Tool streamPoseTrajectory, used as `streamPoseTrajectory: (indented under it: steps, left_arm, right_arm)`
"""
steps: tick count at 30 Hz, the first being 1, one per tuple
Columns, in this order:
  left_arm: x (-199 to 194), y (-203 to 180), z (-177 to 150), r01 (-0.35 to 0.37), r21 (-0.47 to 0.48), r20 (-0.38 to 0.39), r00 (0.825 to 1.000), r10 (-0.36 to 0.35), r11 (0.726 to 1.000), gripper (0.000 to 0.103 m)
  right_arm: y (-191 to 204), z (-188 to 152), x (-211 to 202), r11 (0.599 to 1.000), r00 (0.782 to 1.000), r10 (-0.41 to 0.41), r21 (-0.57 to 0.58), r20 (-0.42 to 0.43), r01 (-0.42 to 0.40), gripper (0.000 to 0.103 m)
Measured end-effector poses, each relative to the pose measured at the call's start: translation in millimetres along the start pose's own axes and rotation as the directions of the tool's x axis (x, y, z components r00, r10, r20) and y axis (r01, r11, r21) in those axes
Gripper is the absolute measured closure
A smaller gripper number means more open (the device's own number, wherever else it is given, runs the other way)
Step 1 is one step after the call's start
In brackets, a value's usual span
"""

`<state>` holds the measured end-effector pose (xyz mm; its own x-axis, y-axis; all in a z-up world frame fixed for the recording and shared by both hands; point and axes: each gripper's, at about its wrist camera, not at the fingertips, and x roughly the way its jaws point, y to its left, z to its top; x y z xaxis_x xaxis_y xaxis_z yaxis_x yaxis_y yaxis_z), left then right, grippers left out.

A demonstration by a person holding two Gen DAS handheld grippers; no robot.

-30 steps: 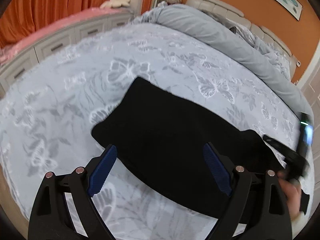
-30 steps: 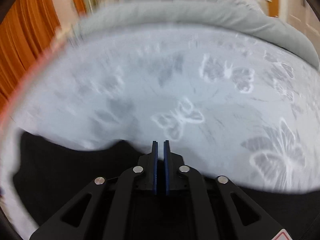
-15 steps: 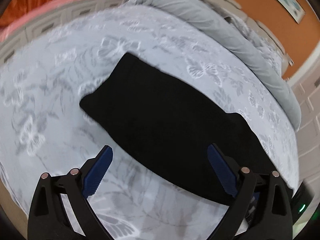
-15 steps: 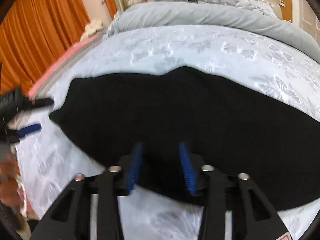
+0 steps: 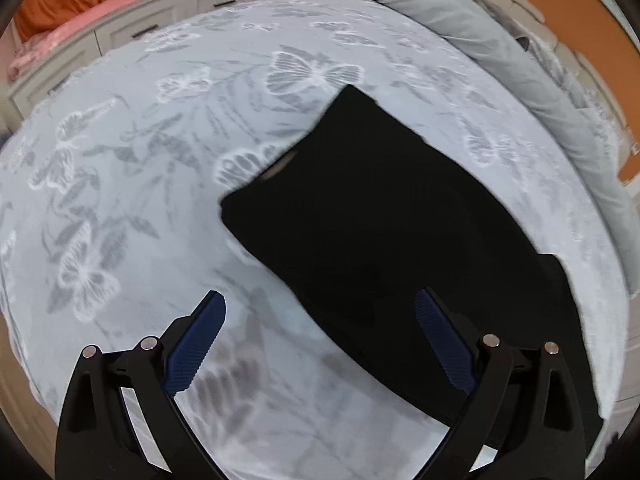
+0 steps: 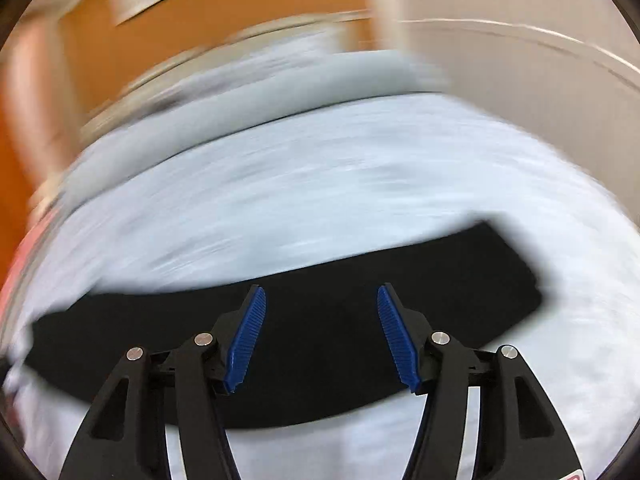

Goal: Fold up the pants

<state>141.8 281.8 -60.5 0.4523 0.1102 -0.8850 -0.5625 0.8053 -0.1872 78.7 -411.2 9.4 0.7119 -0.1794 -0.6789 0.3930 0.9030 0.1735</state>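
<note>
The black pants lie flat on the bed as a long folded band running from the middle to the lower right. My left gripper is open and empty, held above the near edge of the pants. In the right wrist view, which is motion-blurred, the pants stretch left to right. My right gripper is open and empty above them.
The bed has a pale blue butterfly-print cover. A rolled grey duvet lies along its far side by the headboard. White drawers with a pink top stand at the far left. An orange wall is behind.
My right gripper opened from shut, let go of the pants and swung sideways fast. My left gripper stayed open and shifted over the near edge of the pants.
</note>
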Motion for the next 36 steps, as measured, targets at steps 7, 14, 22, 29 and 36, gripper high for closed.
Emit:
streamPoseTrajectory:
  steps: [7,14,22,29,36]
  left_arm:
    - [15,-23,-2,-0.072,0.119,0.033,0.997,0.069,0.990,0.006]
    - [34,-33,-9,-0.151,0.092,0.005,0.988,0.151,0.984,0.005]
    - [32,-30,-12,-0.138,0.093,0.007,0.990,0.138,0.986,0.005]
    - [22,20,-5,0.047,-0.096,-0.068,0.996,-0.054,0.994,0.005]
    - [30,45,7,0.102,-0.181,-0.050,0.992,-0.113,0.978,0.005]
  right_arm:
    - [-128,15,45,0.973,0.994,-0.073,0.215,-0.080,0.089,0.045]
    - [-129,4,64,0.986,0.987,-0.077,0.139,-0.142,0.097,0.091]
    - [-153,-13,74,0.980,0.981,-0.085,0.165,-0.173,0.114,0.084]
    - [-157,-16,51,0.942,0.989,-0.022,0.328,-0.148,0.070,0.023]
    - [-131,-20,80,0.942,0.981,0.077,0.335,-0.180,-0.013,0.089]
